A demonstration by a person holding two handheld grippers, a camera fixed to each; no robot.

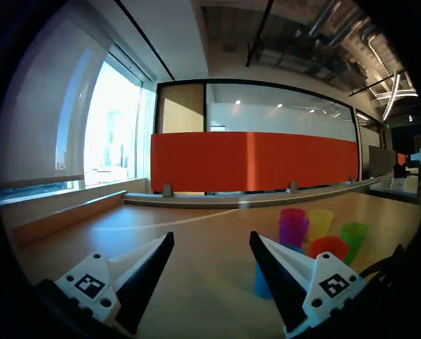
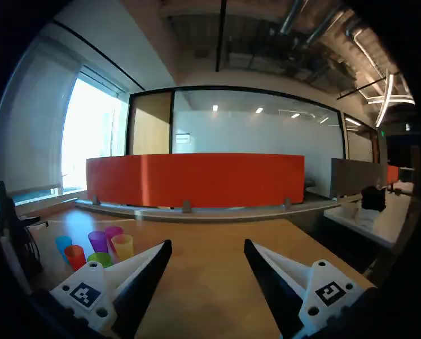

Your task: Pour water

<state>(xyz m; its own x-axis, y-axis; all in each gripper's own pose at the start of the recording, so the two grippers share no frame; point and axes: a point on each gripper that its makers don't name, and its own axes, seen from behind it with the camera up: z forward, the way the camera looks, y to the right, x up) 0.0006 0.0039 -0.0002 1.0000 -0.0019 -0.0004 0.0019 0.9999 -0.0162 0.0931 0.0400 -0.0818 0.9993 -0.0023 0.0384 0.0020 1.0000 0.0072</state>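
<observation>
Wooden table [image 1: 210, 282] runs to an orange partition [image 1: 250, 161]; a bright window [image 1: 112, 135] sits at upper left. We note the left gripper [image 1: 210, 234] spread wide, holding nothing. The coloured cups [image 1: 320, 223] cluster at lower right of the left gripper view, with a blue cup [image 1: 261, 285] partly behind one finger. The right gripper [image 2: 206, 242] is likewise wide and unloaded, the cups at lower left of its view.

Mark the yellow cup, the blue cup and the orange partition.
yellow cup [image 1: 320, 225], left gripper view, on its side wall
blue cup [image 2: 62, 244], right gripper view, on its side wall
orange partition [image 1: 250, 161], left gripper view, middle of the panel
</observation>
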